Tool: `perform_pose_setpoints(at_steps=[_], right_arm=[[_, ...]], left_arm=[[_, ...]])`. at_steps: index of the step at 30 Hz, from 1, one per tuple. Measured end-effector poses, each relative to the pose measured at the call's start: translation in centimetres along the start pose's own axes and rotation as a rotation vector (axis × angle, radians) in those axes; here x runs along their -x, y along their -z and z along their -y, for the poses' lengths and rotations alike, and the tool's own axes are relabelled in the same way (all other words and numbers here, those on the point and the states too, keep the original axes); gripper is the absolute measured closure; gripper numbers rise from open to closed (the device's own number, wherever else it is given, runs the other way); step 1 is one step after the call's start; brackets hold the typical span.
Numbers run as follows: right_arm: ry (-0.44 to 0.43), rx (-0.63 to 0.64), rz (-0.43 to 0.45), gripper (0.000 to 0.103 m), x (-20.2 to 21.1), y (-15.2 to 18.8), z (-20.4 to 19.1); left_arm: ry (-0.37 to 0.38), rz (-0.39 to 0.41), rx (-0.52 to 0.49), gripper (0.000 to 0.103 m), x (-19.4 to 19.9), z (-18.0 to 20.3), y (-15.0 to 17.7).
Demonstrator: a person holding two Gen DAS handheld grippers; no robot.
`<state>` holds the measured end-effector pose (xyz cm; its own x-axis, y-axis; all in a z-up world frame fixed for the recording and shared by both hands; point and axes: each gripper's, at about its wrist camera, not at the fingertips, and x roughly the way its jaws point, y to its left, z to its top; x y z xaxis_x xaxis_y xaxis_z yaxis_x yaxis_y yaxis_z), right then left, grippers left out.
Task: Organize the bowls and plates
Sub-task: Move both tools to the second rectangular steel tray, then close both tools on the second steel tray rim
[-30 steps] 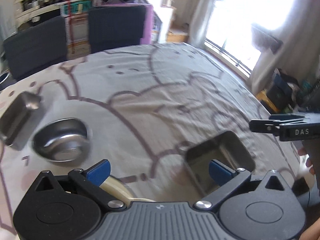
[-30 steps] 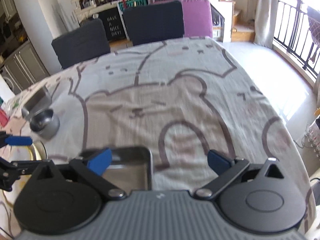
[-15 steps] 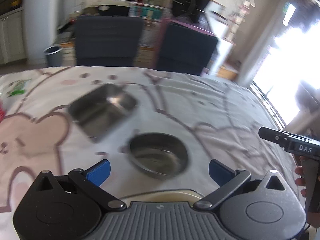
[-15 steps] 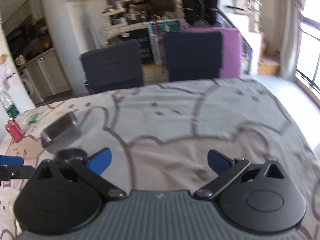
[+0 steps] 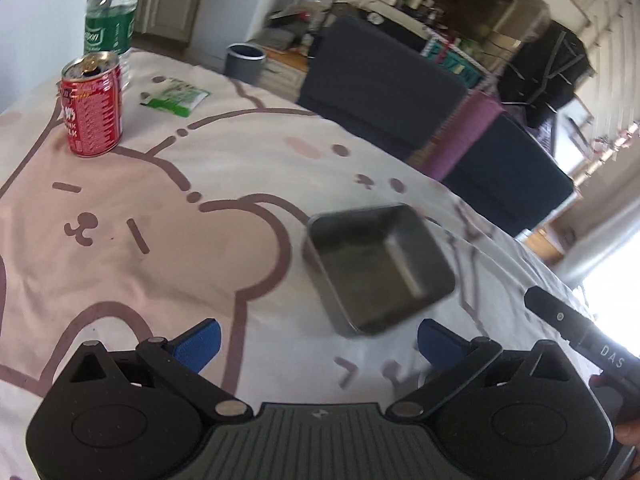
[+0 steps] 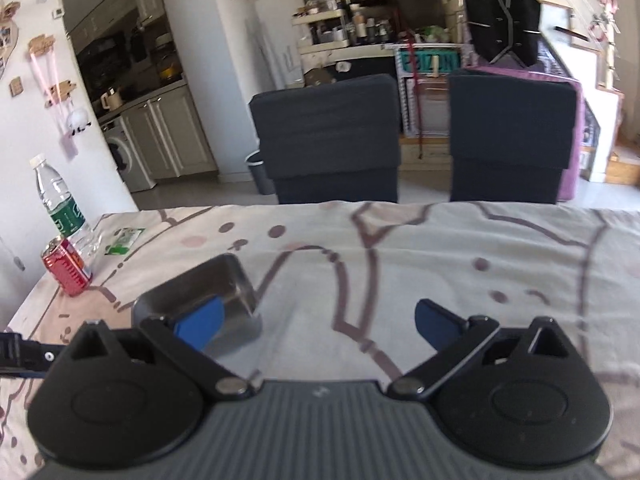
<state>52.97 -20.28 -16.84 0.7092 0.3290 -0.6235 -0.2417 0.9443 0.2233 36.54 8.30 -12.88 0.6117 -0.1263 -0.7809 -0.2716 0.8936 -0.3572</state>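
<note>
- The left hand-held gripper [image 5: 318, 340] hangs over the counter [image 5: 248, 168], its blue pads spread wide apart with nothing between them.
- A square steel tray [image 5: 380, 268] sits open side up on the counter's printed cloth just ahead of that gripper, nearer its right pad. It looks a little blurred.
- The right hand-held gripper [image 6: 318, 322] is also wide apart and empty, above the counter's near edge.
- From the right wrist view the same square steel tray [image 6: 200, 300] lies ahead and to the left, partly hidden behind the left blue finger [image 6: 200, 322]. Whether that finger touches the tray I cannot tell.
- In the left wrist view a black bar marked "DAS" [image 5: 580, 336], part of the right gripper, reaches in from the right edge, with a fingertip [image 5: 628, 436] of the person's hand showing below it.
- At the left edge of the right wrist view, a black arm [image 6: 24, 354] of the left gripper pokes in low over the cloth.
- A red can [image 5: 91, 104] stands upright near the counter's far left corner, with a clear water bottle [image 5: 110, 20] with a green label just behind it.
- A small green packet [image 5: 176, 96] lies flat near the far edge, to the right of the can.
- Two dark chairs [image 6: 328, 136] stand beyond the counter's far edge, and a grey bin [image 6: 258, 170] is on the floor beside them.
</note>
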Motion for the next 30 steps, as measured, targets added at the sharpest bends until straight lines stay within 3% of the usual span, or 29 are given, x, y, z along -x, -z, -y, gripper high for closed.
perform_pose_setpoints(at_steps=[7,13,23,28,30], right_arm=[[-0.024,0.054,-0.024,0.0,-5.2,-1.0,-1.9],[0.045,0.103,-0.088,0.0,-7.5,0.3,-3.2],[0.137,0.15,-0.143,0.0,-7.6,1.0,-3.0],[0.089,0.151,-0.263,0.001,-7.6,0.8,-2.3],[0.062,0.135,-0.277,0.008,-7.4,0.8,-2.3]], left_arm=[[-0.057,-0.001,-0.105,0.0,-2.3,0.9,-0.7],[-0.147,-0.002,-0.228,0.0,-4.0,1.3,-0.4],[-0.215,0.043,-0.341,0.0,-4.0,1.3,-0.6],[-0.235,0.056,-0.328,0.0,-3.8,0.7,-0.9],[-0.223,0.054,-0.322,0.0,-3.8,0.6,-1.0]])
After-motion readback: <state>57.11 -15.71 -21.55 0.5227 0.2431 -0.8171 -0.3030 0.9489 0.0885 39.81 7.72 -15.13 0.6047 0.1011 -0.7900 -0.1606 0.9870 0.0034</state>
